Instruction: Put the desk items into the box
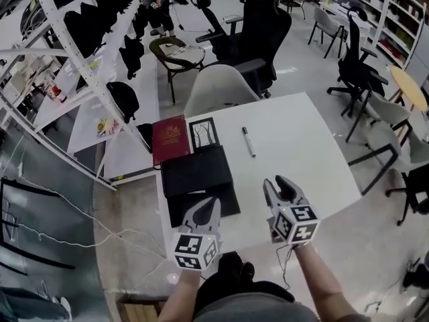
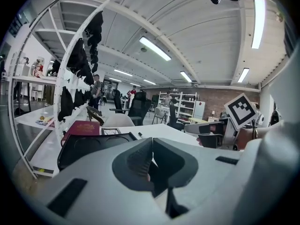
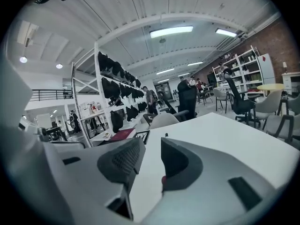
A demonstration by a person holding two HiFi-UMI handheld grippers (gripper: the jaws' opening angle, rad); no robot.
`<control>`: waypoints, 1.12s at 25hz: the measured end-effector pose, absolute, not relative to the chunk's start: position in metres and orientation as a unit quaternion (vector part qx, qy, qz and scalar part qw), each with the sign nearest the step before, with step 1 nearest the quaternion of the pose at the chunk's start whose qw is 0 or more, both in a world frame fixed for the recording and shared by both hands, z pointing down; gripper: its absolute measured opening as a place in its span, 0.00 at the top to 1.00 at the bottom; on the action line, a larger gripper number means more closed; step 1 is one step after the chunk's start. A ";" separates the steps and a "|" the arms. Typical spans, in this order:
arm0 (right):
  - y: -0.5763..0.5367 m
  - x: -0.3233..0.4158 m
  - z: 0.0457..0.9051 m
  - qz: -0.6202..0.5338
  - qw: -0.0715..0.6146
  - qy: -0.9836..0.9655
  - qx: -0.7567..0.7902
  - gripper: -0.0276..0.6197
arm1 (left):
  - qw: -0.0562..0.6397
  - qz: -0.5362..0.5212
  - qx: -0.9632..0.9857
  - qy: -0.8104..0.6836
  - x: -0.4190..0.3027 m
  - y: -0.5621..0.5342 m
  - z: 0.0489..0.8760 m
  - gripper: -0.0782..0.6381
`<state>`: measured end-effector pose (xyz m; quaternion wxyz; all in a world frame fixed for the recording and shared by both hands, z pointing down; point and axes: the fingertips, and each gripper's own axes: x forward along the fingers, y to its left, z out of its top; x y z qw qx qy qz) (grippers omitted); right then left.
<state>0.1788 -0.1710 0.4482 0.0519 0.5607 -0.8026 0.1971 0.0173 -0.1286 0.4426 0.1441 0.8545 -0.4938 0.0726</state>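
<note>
The white table (image 1: 301,139) is smooth and matte. It stands on a glossy grey floor (image 1: 305,66) beside white shelving (image 1: 74,59) hung with dark items. A pale shell chair (image 1: 218,89) is tucked at its far edge, with black office chairs (image 1: 258,25) beyond.

Along the left edge lies a flat black box (image 1: 198,172) with round hollows inside. A dark red book (image 1: 169,138) and a small black-framed picture (image 1: 204,134) lie toward the far left corner. A slim marker (image 1: 249,141) lies alone mid-table.

The left hand-held gripper (image 1: 211,203) hangs at the box's near end, its 2 jaws together and empty. The right hand-held gripper (image 1: 276,182) is by the near edge, jaws apart, nothing between them.
</note>
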 end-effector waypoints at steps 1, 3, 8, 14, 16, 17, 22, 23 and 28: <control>-0.179 0.177 0.450 0.198 0.054 -0.803 0.560 0.73 | 0.145 0.073 0.855 -0.492 0.016 -0.133 0.444 0.88; -0.195 0.174 0.454 0.200 0.060 -0.802 0.560 0.73 | 0.148 0.076 0.856 -0.490 0.013 -0.143 0.446 0.88; -0.232 0.166 0.464 0.204 0.075 -0.797 0.564 0.72 | 0.158 0.078 0.857 -0.484 0.006 -0.167 0.453 0.88; -0.266 0.154 0.481 0.207 0.104 -0.789 0.568 0.72 | 0.172 0.080 0.857 -0.478 -0.001 -0.191 0.460 0.88; -0.276 0.152 0.487 0.207 0.116 -0.787 0.569 0.71 | 0.177 0.079 0.857 -0.477 -0.003 -0.198 0.462 0.88; -0.282 0.152 0.491 0.207 0.123 -0.786 0.570 0.71 | 0.179 0.078 0.857 -0.476 -0.003 -0.201 0.464 0.88; -0.309 0.152 0.514 0.208 0.168 -0.777 0.571 0.70 | 0.187 0.077 0.857 -0.474 -0.007 -0.212 0.469 0.88; -0.314 0.151 0.518 0.209 0.177 -0.775 0.570 0.70 | 0.188 0.077 0.856 -0.475 -0.008 -0.214 0.469 0.88; -0.340 0.149 0.532 0.210 0.207 -0.765 0.572 0.70 | 0.196 0.077 0.853 -0.477 -0.015 -0.219 0.472 0.88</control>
